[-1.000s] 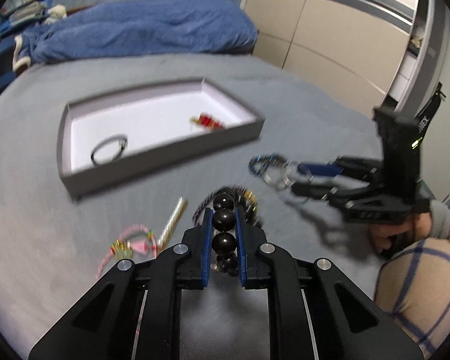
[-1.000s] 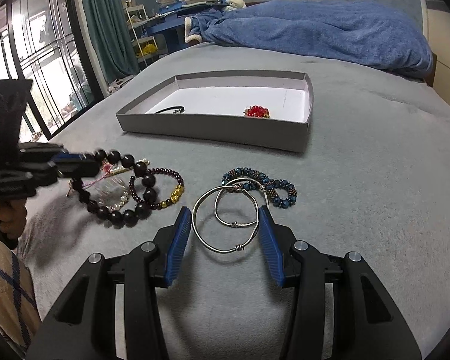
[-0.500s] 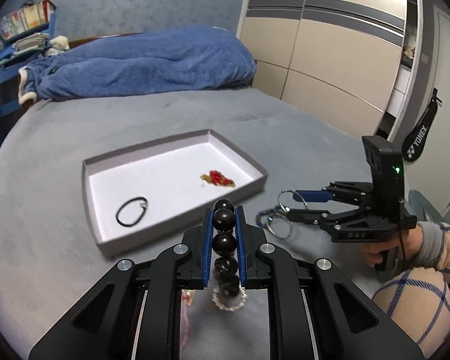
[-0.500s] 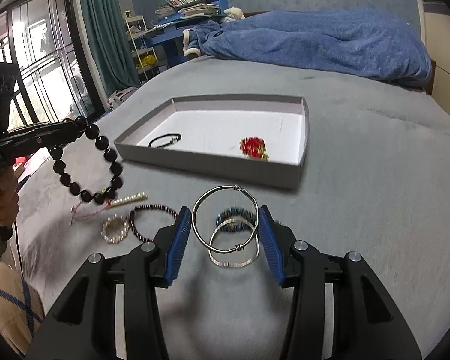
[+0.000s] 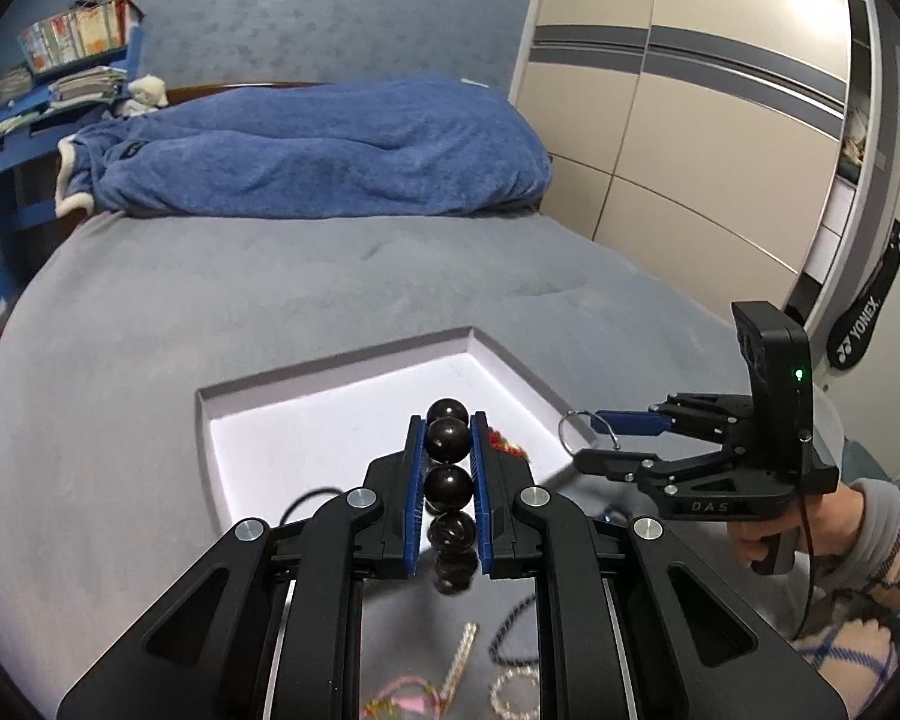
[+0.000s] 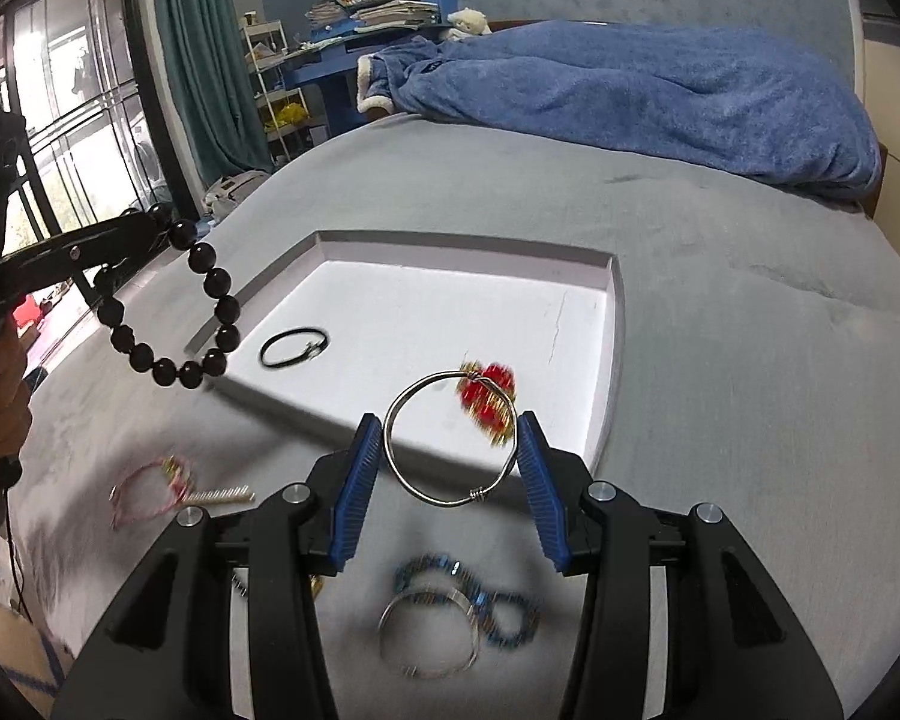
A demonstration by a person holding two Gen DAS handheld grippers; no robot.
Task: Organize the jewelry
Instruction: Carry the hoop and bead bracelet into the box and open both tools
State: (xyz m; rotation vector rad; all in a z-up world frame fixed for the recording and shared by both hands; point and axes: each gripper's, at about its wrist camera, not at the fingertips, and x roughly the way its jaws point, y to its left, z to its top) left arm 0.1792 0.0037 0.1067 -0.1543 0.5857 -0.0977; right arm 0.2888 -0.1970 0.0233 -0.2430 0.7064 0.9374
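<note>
- Both loads lifted clear of the bed (image 5: pixel 150 312) within the last second, carried from the loose pile toward the tray (image 6: pixel 606 360); next step, judged: drop each piece inside.
- Left gripper (image 5: pixel 447 450) clamped on the black bead bracelet (image 5: pixel 448 441), one bead squeezed between the blue pads, the rest of the loop dangling at 6 o'clock below the fingers.
- Seen from the right wrist, bead loop hanging off the tray's near-left corner, at 9 o'clock, not yet over the white floor.
- Right gripper (image 6: pixel 450 450) closed across the silver bangle (image 6: pixel 450 438), pads bearing on its rim at 3 and 9 o'clock, ring upright over the tray's near wall.
- Left behind on the bed at 6 o'clock: second bangle (image 6: pixel 429 636), blue bead bracelet (image 6: pixel 498 600); at 8 o'clock, pink cord bracelet (image 6: pixel 150 489).
- Already in the tray, at 12 o'clock: red charm (image 6: pixel 489 390), black hair tie (image 6: pixel 294 347).
</note>
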